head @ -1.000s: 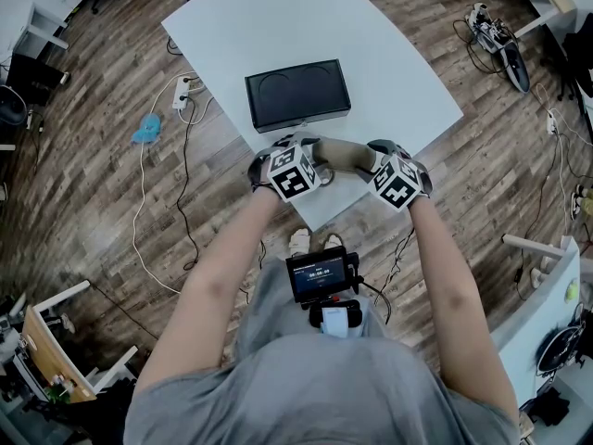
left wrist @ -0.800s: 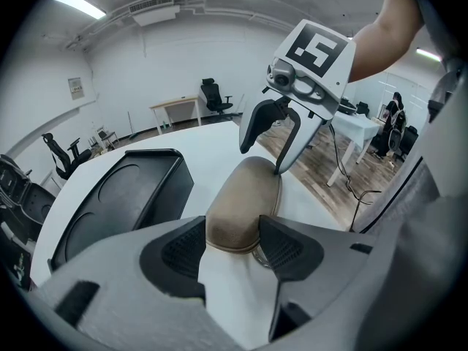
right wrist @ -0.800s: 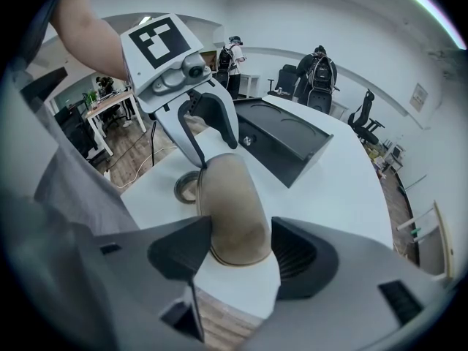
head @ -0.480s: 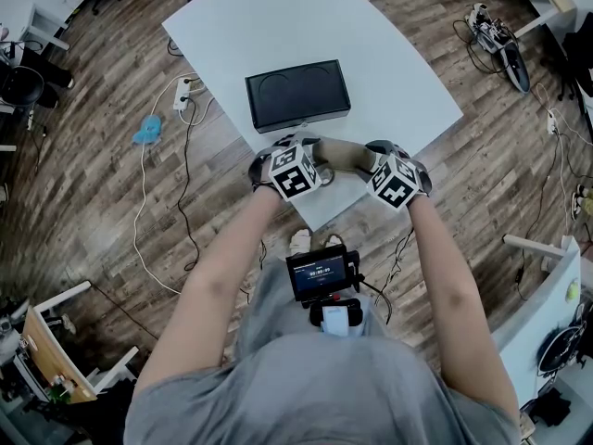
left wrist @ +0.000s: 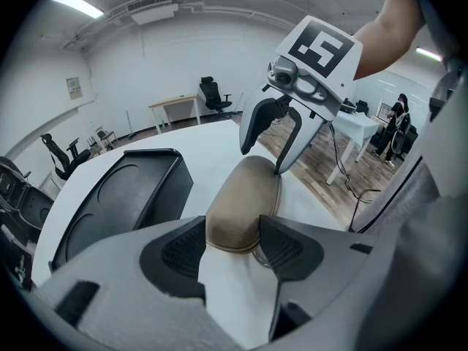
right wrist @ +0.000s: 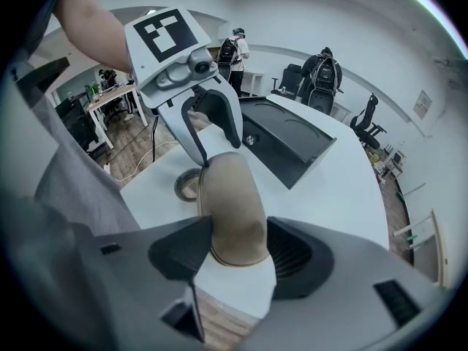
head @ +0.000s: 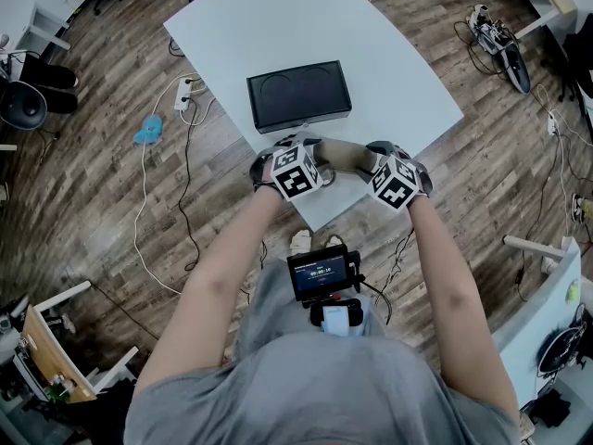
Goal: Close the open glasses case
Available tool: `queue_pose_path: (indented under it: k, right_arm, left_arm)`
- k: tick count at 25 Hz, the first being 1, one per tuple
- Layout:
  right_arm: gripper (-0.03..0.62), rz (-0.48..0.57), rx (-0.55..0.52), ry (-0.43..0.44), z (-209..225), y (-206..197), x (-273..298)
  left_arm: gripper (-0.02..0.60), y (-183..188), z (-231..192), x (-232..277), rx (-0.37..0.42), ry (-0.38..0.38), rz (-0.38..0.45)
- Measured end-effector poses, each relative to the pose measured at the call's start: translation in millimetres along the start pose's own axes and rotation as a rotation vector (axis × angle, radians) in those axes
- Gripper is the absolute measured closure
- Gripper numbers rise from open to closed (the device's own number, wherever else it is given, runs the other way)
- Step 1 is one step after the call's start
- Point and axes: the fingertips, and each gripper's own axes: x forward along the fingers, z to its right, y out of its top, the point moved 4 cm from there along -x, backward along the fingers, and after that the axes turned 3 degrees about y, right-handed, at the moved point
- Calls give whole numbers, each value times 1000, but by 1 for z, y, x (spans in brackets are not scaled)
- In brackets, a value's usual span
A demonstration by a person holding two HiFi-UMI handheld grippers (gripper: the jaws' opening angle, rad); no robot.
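A tan oblong glasses case (head: 345,153) lies with its lid down near the front edge of the white table (head: 278,17). My left gripper (head: 318,159) clasps the case's left end and my right gripper (head: 371,160) its right end. In the left gripper view the case (left wrist: 245,203) runs from my left gripper (left wrist: 232,246) to the right gripper (left wrist: 268,146) opposite. The right gripper view shows the case (right wrist: 230,203) pinched in my right gripper (right wrist: 235,253), with the left gripper (right wrist: 212,139) over the far end.
A shallow black tray (head: 298,95) sits just behind the case. A small ring (right wrist: 186,186) lies on the table beside the case's left end. The table edge runs close under both grippers. Cables and a power strip (head: 181,92) lie on the wooden floor.
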Motion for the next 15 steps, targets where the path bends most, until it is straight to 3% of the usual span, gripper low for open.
queue_pose_path:
  k: [15]
  right_arm:
    - [362,-8,-14,-10,-2,1,3]
  left_arm:
    - [367,-3,0,0,8,1,-9]
